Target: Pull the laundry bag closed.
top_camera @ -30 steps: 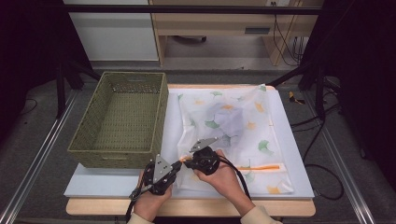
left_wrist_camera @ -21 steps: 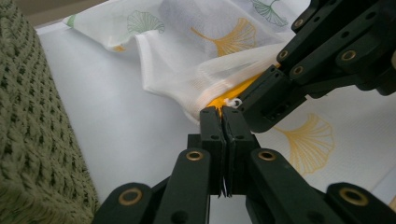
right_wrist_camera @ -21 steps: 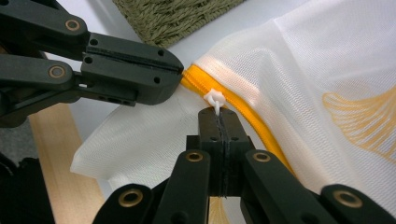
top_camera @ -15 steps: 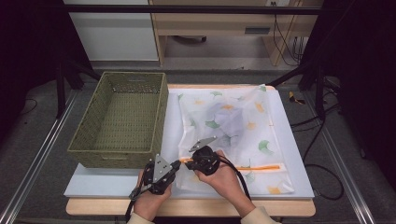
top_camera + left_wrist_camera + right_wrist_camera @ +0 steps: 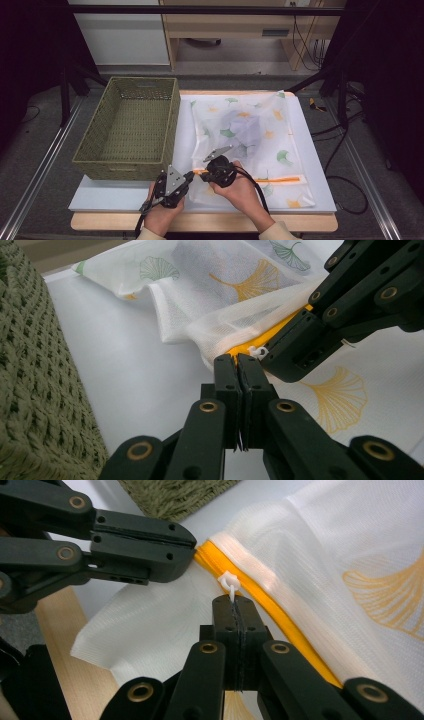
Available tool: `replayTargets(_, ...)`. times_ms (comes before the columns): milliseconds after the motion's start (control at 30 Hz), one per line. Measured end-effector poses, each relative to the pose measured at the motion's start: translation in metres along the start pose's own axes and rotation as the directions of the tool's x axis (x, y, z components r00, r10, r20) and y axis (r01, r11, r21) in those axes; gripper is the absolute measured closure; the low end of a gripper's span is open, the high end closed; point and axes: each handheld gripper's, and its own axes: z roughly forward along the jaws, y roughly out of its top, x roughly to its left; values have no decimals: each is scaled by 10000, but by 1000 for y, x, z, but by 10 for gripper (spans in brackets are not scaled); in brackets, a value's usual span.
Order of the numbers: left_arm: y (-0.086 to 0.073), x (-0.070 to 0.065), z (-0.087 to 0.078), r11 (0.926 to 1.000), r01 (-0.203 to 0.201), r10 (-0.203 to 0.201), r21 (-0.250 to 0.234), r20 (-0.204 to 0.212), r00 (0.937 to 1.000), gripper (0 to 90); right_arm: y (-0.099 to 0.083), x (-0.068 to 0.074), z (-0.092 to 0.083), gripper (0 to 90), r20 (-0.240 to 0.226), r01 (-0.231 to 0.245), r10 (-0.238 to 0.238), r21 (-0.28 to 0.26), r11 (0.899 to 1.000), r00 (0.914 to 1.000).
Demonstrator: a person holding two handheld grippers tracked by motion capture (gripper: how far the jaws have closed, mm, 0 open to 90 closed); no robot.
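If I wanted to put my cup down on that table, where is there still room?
Inside the green woven basket, whose floor is bare, or on the white tabletop strip between basket and front edge. The near middle is crowded: both grippers pinch the orange zipper end of the leaf-printed mesh bag.

A white mesh laundry bag (image 5: 250, 145) with ginkgo-leaf print lies flat on the table, its orange zipper (image 5: 280, 179) along the near edge, white pull tab (image 5: 229, 582) at the left end.

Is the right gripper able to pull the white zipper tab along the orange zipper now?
Probably yes. The right gripper is shut on the white zipper tab, the orange zipper lies unobstructed, and the left gripper pins its end.
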Motion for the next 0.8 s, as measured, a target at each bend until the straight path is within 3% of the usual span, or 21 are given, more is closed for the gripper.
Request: replayTargets(800, 0, -3, -1, 9998, -179, 179, -14, -56, 9998, 885, 0, 0, -2, 900, 198, -115, 106, 480, 9988, 9997)
